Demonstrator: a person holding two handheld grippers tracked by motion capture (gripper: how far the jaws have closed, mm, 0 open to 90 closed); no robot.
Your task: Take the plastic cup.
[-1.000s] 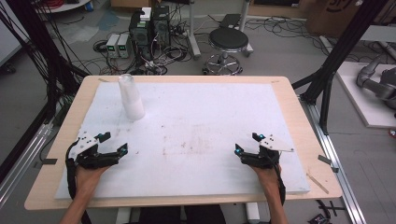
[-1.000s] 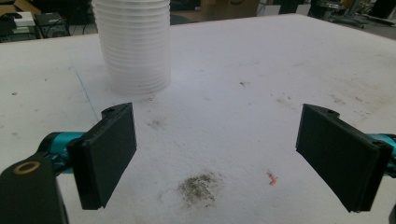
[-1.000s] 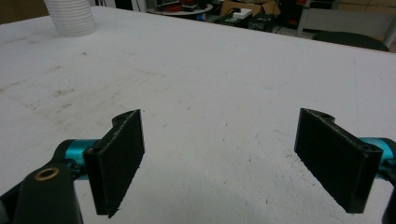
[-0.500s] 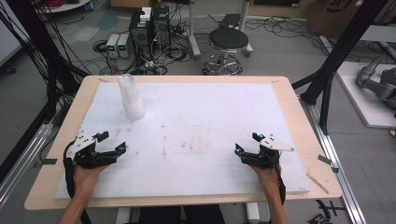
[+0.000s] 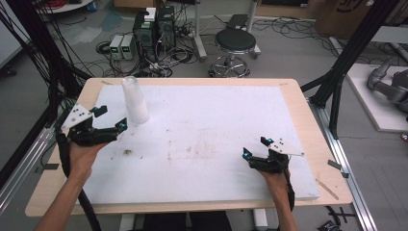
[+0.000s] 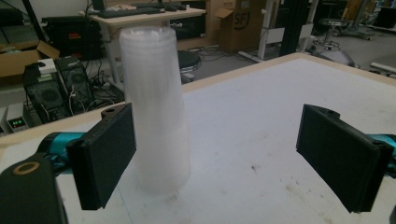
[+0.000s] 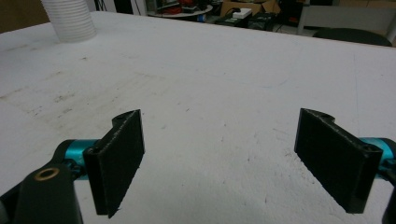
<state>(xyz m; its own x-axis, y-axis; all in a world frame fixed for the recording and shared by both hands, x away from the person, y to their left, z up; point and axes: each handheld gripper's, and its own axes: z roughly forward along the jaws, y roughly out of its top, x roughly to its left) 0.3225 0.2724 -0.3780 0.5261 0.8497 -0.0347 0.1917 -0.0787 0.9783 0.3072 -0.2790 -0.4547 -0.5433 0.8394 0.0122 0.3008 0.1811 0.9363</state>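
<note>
White board (image 5: 216, 144) covers the big table, with wires and boxes on the floor behind it. Just ahead of the left claw (image 5: 111, 118) stands a tall stack of clear cups (image 5: 134, 101), upside down, one cup inside the next, with nothing else in them. The left claw is spread wide and holds nothing. To grab well, I think it should slide both sides around the stack and squeeze softly. Far off to the side, the right claw (image 5: 254, 147) rests low, spread wide too.
</note>
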